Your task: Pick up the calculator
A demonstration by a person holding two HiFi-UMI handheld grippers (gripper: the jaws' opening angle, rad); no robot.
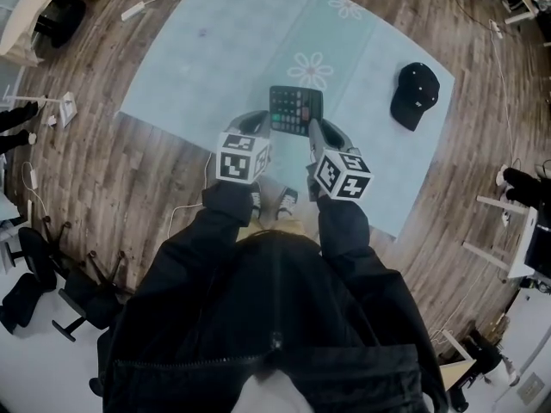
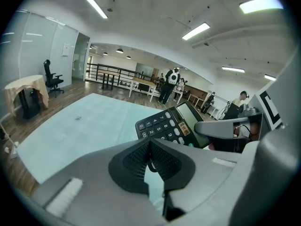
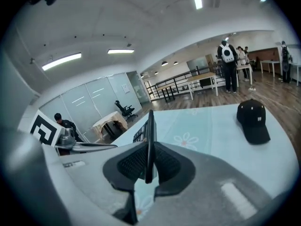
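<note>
With right gripper's (image 3: pixel 149 161) fingers (image 3: pixel 131 164) pinching the black rectangular plastic calculator's (image 1: pixel 295 110) edge and left gripper's (image 2: pixel 149 147) fingers (image 2: pixel 136 161) pressed together beside it, I judged a slow, level lift safest.

Person wore black jacket (image 1: pixel 258 308), zip (image 1: pixel 275 342) down front, black sleeves (image 1: pixel 343 220). Left gripper (image 1: pixel 265 122), right gripper (image 1: pixel 313 131) both had smooth grey shells, black ribbed pads (image 2: pixel 134 161), cubes (image 1: pixel 243 156) bearing black-and-white square markers.

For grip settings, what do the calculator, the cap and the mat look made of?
Calculator: likely hard black plastic, matte, rigid thin edge, moulded keys.
Cap: probably black fabric, soft domed shape.
Mat: pale blue, thin, flat, flower print; fabric or foam, unclear.
</note>
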